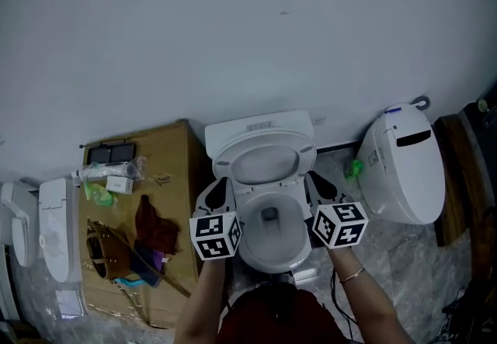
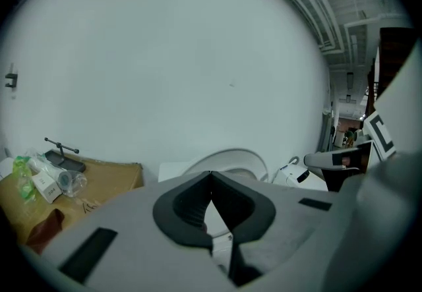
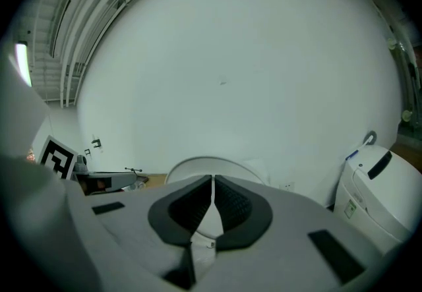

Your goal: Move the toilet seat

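A white toilet stands against the wall in the head view, its bowl (image 1: 269, 235) open below me. The oval toilet seat (image 1: 264, 158) is tilted up at the back, in front of the tank (image 1: 260, 126). My left gripper (image 1: 220, 189) hangs just left of the bowl's rim and my right gripper (image 1: 321, 185) just right of it, both pointing at the wall. Each is shut with nothing between its pads. The left gripper view shows the left gripper's (image 2: 211, 173) tips together below the raised seat (image 2: 232, 155). The right gripper's (image 3: 213, 180) tips likewise meet under the seat (image 3: 198, 167).
A brown box (image 1: 169, 154) left of the toilet carries a bottle, small packets, dark cloth and straps. A second white toilet (image 1: 404, 168) stands to the right, with a green object (image 1: 354, 169) between the two. White fixtures (image 1: 54, 227) lie at far left.
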A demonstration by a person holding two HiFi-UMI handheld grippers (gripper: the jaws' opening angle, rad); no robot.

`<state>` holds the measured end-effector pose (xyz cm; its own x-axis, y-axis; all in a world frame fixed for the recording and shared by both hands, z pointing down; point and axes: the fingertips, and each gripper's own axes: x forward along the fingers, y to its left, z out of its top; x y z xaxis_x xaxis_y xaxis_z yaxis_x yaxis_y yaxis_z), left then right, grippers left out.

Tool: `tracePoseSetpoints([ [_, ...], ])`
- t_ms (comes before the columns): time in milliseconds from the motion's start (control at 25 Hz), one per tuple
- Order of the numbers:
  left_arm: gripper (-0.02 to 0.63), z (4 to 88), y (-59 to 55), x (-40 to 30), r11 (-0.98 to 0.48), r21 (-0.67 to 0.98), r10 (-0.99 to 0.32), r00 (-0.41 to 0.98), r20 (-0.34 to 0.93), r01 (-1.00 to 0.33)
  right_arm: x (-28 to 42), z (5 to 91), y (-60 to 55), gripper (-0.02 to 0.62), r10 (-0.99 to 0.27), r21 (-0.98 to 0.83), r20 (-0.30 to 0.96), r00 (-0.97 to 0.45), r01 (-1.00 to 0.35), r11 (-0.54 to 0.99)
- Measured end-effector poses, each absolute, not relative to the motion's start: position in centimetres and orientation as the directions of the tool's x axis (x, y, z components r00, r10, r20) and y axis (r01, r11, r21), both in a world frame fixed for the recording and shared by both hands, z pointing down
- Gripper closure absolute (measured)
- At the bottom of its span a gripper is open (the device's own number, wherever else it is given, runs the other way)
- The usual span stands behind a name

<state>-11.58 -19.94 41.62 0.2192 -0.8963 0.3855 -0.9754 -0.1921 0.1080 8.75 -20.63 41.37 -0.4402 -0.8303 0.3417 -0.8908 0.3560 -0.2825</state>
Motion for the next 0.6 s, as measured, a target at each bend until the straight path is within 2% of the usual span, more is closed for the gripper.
tracePoseSetpoints([
  [600, 0.58, 35.9, -12.0, -10.0, -0.246, 0.096, -0.926, 0.263, 0.27, -0.965, 10.3, 36.1, -12.1, 0.578, -0.886, -0.256, 0.256, -0.387, -0.911, 0.323],
])
